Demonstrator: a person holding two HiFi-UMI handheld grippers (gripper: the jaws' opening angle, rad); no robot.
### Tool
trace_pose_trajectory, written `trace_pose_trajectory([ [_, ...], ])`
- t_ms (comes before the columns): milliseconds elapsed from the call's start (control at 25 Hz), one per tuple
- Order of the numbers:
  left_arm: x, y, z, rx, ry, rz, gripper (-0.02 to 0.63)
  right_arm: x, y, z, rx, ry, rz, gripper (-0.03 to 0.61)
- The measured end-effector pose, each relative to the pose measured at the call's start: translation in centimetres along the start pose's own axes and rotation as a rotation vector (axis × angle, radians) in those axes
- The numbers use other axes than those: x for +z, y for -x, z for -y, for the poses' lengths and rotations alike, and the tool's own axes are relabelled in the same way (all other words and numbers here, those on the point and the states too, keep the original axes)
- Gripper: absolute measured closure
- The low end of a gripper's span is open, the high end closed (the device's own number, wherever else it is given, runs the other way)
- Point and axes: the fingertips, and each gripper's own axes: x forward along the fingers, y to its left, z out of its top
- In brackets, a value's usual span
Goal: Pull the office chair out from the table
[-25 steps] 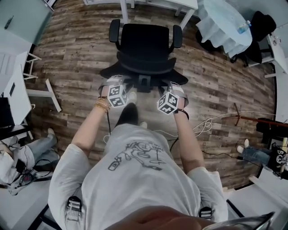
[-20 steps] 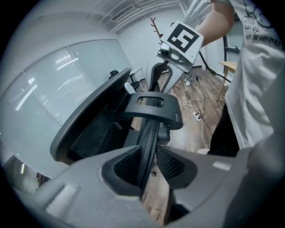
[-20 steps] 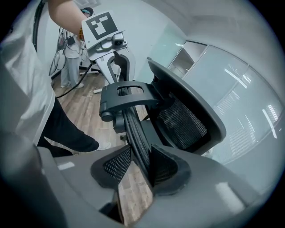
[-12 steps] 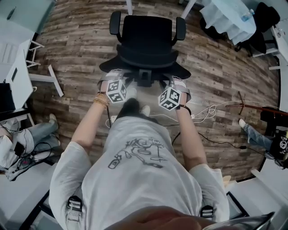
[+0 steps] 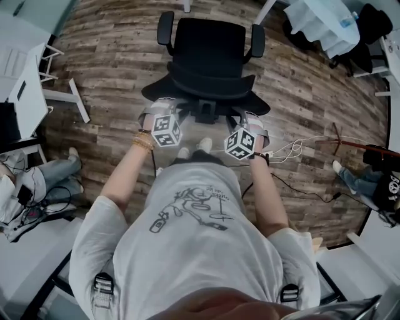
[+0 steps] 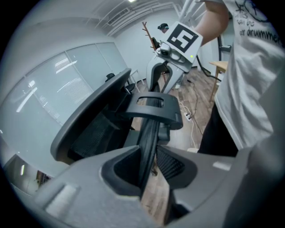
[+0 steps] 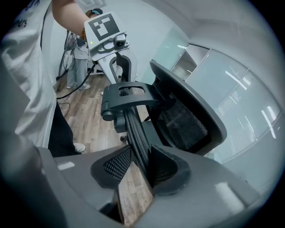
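The black office chair (image 5: 209, 50) stands on the wood floor just in front of me, its backrest towards me. My left gripper (image 5: 157, 110) is shut on the left part of the thin black headrest rim (image 6: 149, 133). My right gripper (image 5: 250, 119) is shut on the right part of that rim (image 7: 136, 138). In the left gripper view the rim runs between the pads (image 6: 171, 162) up to the headrest bracket (image 6: 153, 109), with the right gripper (image 6: 178, 44) beyond. The right gripper view shows the mesh backrest (image 7: 187, 118) and the left gripper (image 7: 107, 31).
White table legs (image 5: 265, 9) show at the top edge. A white desk (image 5: 25, 75) stands at the left and a cloth-covered round table (image 5: 322, 25) at the top right. Cables (image 5: 294, 150) lie on the floor to my right. Seated people's legs (image 5: 44, 181) are at both sides.
The chair has rolled towards me with both grippers on its headrest. The white table behind it has slid almost out of the top of the head view. My feet have stepped back.
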Motion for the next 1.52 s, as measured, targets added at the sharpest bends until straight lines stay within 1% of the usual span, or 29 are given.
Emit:
trace_pose_trajectory([
  [280, -1.7, 2.6, 3.8, -0.009, -0.015, 0.008, 0.499, 1.3, 1.6, -4.6, -0.003, -0.017, -0.02, 0.436],
  [520, -2.4, 4.1, 6.0, -0.017, -0.033, 0.017, 0.499, 2.0, 2.8, -7.3, -0.01, -0.032, -0.026, 0.436],
  [920, -3.5, 5.0, 6.6, -0.02, -0.048, 0.03, 0.499, 3.0, 3.0, -8.6, -0.001, -0.039, -0.039, 0.437],
  [1040, -3.4, 5.2, 6.2, -0.011, -0.027, 0.042, 0.491, 3.3, 3.0, -8.4, 0.017, -0.068, -0.039, 0.434],
  [1120, -3.0, 5.9, 6.0, -0.015, 0.024, 0.078, 0.48, 3.8, 3.5, -8.2, 0.043, -0.138, -0.01, 0.423],
  [1200, -2.1, 7.4, 5.7, -0.002, 0.078, 0.139, 0.493, 4.9, 4.8, -8.0, 0.057, -0.223, 0.047, 0.431],
  [1240, -1.5, 8.4, 5.3, 0.016, 0.11, 0.177, 0.517, 5.7, 5.7, -7.7, 0.051, -0.263, 0.084, 0.452],
  [1280, -0.9, 9.6, 4.7, 0.036, 0.151, 0.22, 0.568, 6.6, 6.6, -7.3, 0.041, -0.305, 0.124, 0.494],
  [1360, 0.5, 12.1, 3.4, 0.064, 0.266, 0.323, 0.584, 8.5, 8.6, -6.2, 0.019, -0.397, 0.208, 0.496],
  [1440, 2.2, 14.9, 1.9, 0.075, 0.408, 0.444, 0.609, 10.8, 10.8, -4.9, 0.001, -0.5, 0.306, 0.514],
  [1520, 4.0, 17.8, 0.6, 0.075, 0.533, 0.565, 0.609, 13.1, 13.0, -3.7, -0.011, -0.607, 0.413, 0.53],
])
